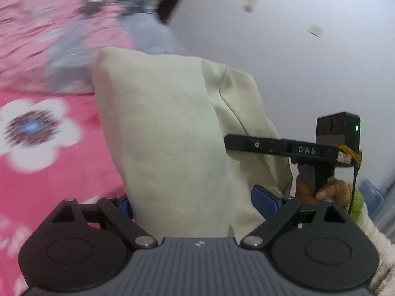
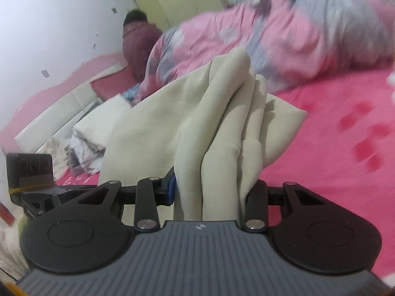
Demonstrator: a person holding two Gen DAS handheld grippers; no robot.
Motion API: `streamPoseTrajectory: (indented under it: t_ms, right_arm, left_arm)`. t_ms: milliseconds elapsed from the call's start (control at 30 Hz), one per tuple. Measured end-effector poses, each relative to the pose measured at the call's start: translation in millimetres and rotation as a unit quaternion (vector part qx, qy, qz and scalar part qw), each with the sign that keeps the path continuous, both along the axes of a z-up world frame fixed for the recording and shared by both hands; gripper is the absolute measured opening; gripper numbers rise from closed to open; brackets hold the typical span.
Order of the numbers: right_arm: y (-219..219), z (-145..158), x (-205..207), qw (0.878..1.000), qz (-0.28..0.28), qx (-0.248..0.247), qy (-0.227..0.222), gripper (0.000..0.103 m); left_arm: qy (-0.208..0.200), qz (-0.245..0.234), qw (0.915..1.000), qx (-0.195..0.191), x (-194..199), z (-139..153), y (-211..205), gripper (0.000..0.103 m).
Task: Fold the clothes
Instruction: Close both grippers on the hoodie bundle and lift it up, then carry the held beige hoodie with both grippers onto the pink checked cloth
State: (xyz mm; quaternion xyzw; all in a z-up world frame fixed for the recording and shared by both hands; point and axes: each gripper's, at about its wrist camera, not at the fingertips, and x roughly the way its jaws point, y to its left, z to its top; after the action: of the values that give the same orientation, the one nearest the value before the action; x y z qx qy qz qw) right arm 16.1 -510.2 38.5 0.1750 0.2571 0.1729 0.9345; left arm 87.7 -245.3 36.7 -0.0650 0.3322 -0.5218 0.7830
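Both grippers clamp the same cream garment (image 1: 167,133), held up above the pink bed sheet (image 1: 49,177).

Left gripper (image 1: 192,204): blue pads pinch a broad panel of the cloth, which rises straight up from the jaws and fills the middle of the left wrist view. To the right of that panel, the right gripper (image 1: 291,149) comes in sideways and bites the cloth's far edge; a hand (image 1: 321,190) grips its handle below, green light lit on its body.

Right gripper (image 2: 209,187): jaws closed on a thick bunch of folds, several layers stacked between the pads. The cloth drapes away from the jaws toward the sheet; whether its far corner touches the sheet, can't tell. Left of the cloth, part of the left gripper (image 2: 32,172) shows.

Behind the garment: a rumpled pink and grey quilt (image 2: 284,37), blurred. Left of the quilt, a person in a dark red top (image 2: 138,46) near the headboard (image 2: 61,103). A pile of pale laundry (image 2: 86,145) sits on the sheet left of the garment.
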Motion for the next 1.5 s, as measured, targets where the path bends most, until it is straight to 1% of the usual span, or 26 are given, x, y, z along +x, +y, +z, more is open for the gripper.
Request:
streamPoseTrajectory:
  t_ms: [133,200,267,367,467,600,667,767,833,900,967,1033,1133,1233,1300,1333,1367,1400,1433,1500]
  right_arm:
    - [-54.8,38.7,-34.3,0.997,-0.040,-0.056,-0.029,0.038]
    - [-87.8,54.1,-48.0,0.994,-0.056,-0.080,-0.039,0.038]
    - [-123.4,65.8,-60.0,0.992,-0.071,-0.100,-0.043,0.038]
    - [-177.7,72.8,-66.8,0.988,-0.087,-0.123,-0.026,0.038]
    - [-222.0,68.0,-61.7,0.988,-0.088,-0.130,-0.001,0.038]
    - [-280.5,61.0,-54.3,0.986,-0.087,-0.138,0.034,0.038]
    - [-295.0,54.7,-46.4,0.986,-0.077,-0.143,0.050,0.038]
    - [-311.1,40.6,-31.2,0.985,-0.057,-0.149,0.062,0.038]
    - [-320.4,24.6,-19.4,0.986,-0.050,-0.141,0.070,0.039]
    - [-329.3,4.9,-6.4,0.987,-0.044,-0.133,0.082,0.039]
    - [-331.2,-12.4,-3.6,0.986,-0.046,-0.130,0.089,0.039]
    - [-331.4,-11.7,-5.4,0.988,-0.043,-0.127,0.072,0.039]
    - [-336.3,-4.2,-9.7,0.990,-0.041,-0.128,0.046,0.039]
    - [-344.0,0.8,-11.8,0.991,-0.052,-0.122,0.024,0.039]
    - [-349.3,-7.0,-8.4,0.991,-0.058,-0.114,0.028,0.040]
    - [-352.0,-11.2,-6.5,0.992,-0.060,-0.111,0.030,0.042]
    - [-353.5,-20.0,-2.6,0.991,-0.065,-0.110,0.046,0.044]
    - [-355.0,-29.4,1.7,0.989,-0.070,-0.110,0.064,0.051]
    - [-356.8,-34.0,2.5,0.989,-0.080,-0.104,0.068,0.059]
    - [-359.6,-38.0,0.4,0.988,-0.104,-0.095,0.068,0.071]
  left_arm:
    - [-0.015,-0.058,0.9981,-0.018,-6.5,15.4,-78.5,0.092]
    - [-0.014,-0.085,0.9958,-0.030,-8.7,18.4,-121.8,0.092]
    - [-0.003,-0.104,0.9938,-0.039,-6.8,16.7,-158.2,0.090]
    - [0.024,-0.130,0.9902,-0.044,-6.6,9.8,-212.1,0.090]
    - [0.033,-0.148,0.9875,-0.042,-7.3,-0.4,-258.3,0.090]
    - [0.051,-0.164,0.9845,-0.037,-7.5,-18.2,-305.0,0.090]
    - [0.049,-0.163,0.9847,-0.038,-8.5,-26.3,-317.1,0.090]
    - [0.043,-0.153,0.9867,-0.032,-12.6,-46.4,-331.2,0.090]
    - [0.040,-0.144,0.9886,-0.024,-15.3,-59.7,-337.4,0.090]
    - [0.026,-0.132,0.9909,-0.013,-17.0,-72.5,-341.3,0.090]
    - [0.019,-0.131,0.9910,-0.016,-19.3,-74.2,-340.7,0.090]
    - [0.019,-0.134,0.9905,-0.025,-22.9,-71.5,-338.5,0.090]
    - [0.017,-0.127,0.9912,-0.035,-14.2,-68.9,-339.5,0.088]
    - [-0.011,-0.124,0.9915,-0.038,-15.7,-72.9,-338.3,0.089]
    - [0.001,-0.124,0.9921,-0.017,-7.5,-91.9,-344.5,0.089]
    - [0.007,-0.121,0.9926,-0.003,-5.9,-98.1,-346.3,0.088]
    - [0.011,-0.122,0.9924,-0.006,-4.7,-102.2,-344.7,0.088]
    - [0.015,-0.124,0.9921,-0.008,-3.5,-106.3,-343.0,0.089]
    - [0.015,-0.131,0.9912,-0.015,-3.8,-106.1,-340.6,0.089]
    - [0.024,-0.139,0.9899,-0.019,-1.1,-105.1,-337.3,0.090]
